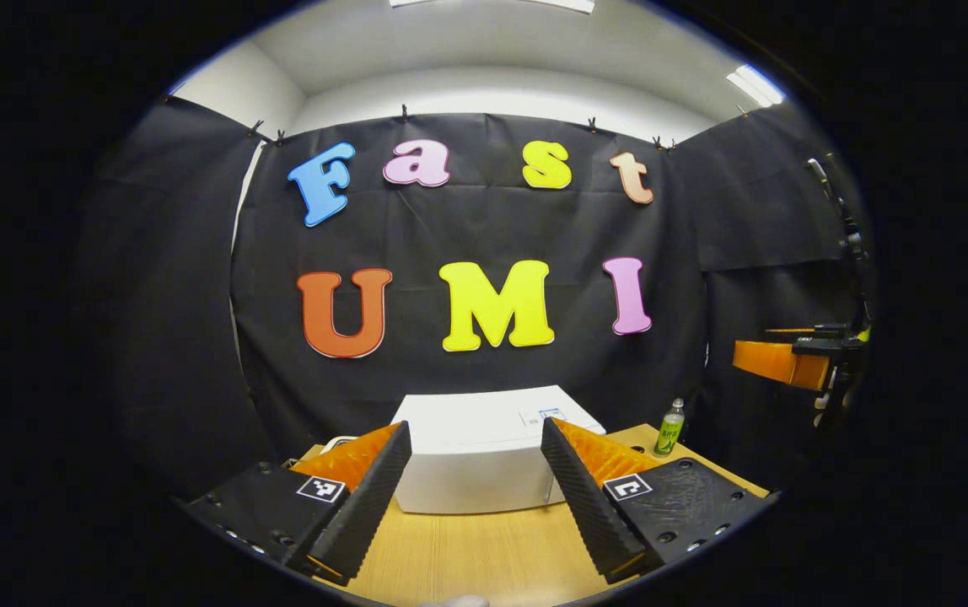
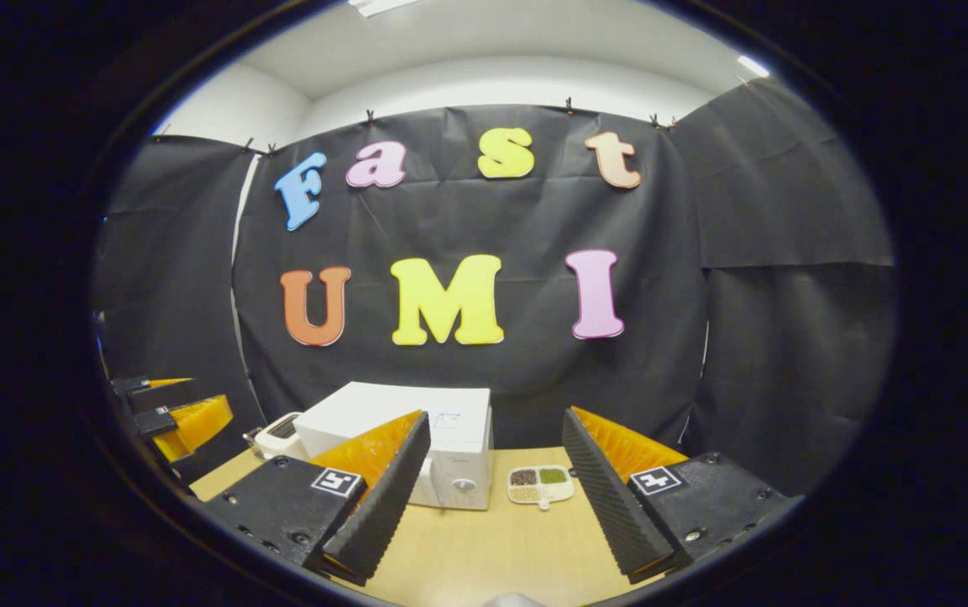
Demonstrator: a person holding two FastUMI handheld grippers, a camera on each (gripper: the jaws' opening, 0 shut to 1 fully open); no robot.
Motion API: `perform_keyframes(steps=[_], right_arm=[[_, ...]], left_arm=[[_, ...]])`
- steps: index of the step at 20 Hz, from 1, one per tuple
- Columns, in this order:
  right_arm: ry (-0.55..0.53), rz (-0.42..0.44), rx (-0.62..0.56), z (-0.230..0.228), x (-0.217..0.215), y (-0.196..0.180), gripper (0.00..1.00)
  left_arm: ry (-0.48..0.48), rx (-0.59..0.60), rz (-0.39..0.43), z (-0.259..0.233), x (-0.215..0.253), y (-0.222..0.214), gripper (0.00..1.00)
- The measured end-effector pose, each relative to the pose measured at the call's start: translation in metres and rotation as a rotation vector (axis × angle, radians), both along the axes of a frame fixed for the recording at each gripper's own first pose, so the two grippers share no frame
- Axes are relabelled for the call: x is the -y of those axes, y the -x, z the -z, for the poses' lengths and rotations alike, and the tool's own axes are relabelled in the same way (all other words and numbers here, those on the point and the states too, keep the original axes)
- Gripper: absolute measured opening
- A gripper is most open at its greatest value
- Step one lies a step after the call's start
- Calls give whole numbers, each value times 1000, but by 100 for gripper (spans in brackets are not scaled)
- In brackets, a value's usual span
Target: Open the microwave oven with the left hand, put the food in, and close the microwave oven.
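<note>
Sitting at the far middle of the counter (image 2: 467,548), the white microwave oven (image 1: 484,459) looks heavy and rigid; its door edge seems the place to pull. The food tray (image 2: 540,486), just right of it, looks light and spillable. Both grippers' jaws stand open, empty.

microwave (image 2: 416,447) door part-hidden by finger | bottle (image 1: 670,428) label unreadable
</note>
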State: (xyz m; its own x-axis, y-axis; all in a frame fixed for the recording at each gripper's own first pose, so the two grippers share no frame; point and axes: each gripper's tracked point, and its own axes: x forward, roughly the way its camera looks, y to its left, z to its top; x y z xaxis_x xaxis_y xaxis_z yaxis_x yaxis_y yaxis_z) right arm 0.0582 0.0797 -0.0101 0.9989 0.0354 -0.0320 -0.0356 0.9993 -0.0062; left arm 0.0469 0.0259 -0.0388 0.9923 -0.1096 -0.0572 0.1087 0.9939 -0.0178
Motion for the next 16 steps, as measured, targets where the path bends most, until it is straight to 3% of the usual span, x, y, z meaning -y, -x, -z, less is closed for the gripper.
perform_keyframes(steps=[3, 15, 16], right_arm=[[4, 4, -1, -2, -1, 4, 92], [14, -26, 26, -20, -15, 3, 92], [16, -28, 22, -18, -18, 2, 91]], left_arm=[[-5, 12, -48, -6, -14, 2, 95], [10, 61, -101, -27, -29, 1, 95], [4, 62, -117, -27, -34, 2, 87]])
